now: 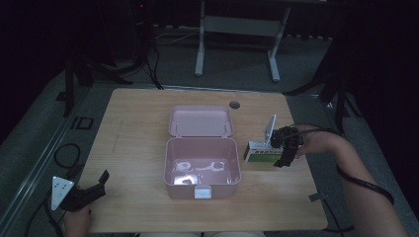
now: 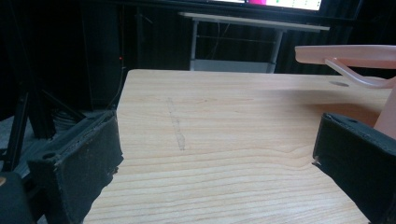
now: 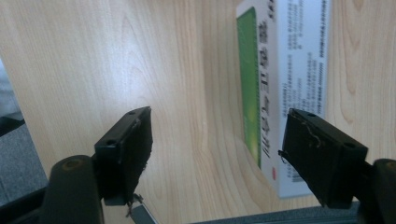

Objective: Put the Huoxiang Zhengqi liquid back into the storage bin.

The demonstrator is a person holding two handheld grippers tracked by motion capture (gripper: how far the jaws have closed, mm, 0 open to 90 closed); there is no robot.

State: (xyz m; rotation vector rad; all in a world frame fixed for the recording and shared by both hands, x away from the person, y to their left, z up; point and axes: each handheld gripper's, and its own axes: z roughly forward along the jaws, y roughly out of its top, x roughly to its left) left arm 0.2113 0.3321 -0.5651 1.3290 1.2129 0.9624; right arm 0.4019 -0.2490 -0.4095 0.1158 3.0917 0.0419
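Observation:
An open pink plastic box sits mid-table, its lid folded back flat behind it. Something glossy and pale lies inside; I cannot tell what it is. To its right lies a white and green medicine carton. My right gripper hangs over the carton's right end and points down. In the right gripper view its jaws stand open above the wood, with the carton running under the right-hand jaw, clear of the pads. My left gripper rests open at the table's front left corner, aimed along the bare tabletop.
The pink box's wall and raised lid stand at the right edge of the left gripper view. A round cable hole lies near the table's far edge. Beyond stand a white desk frame and dark stands; cables trail on the floor at left.

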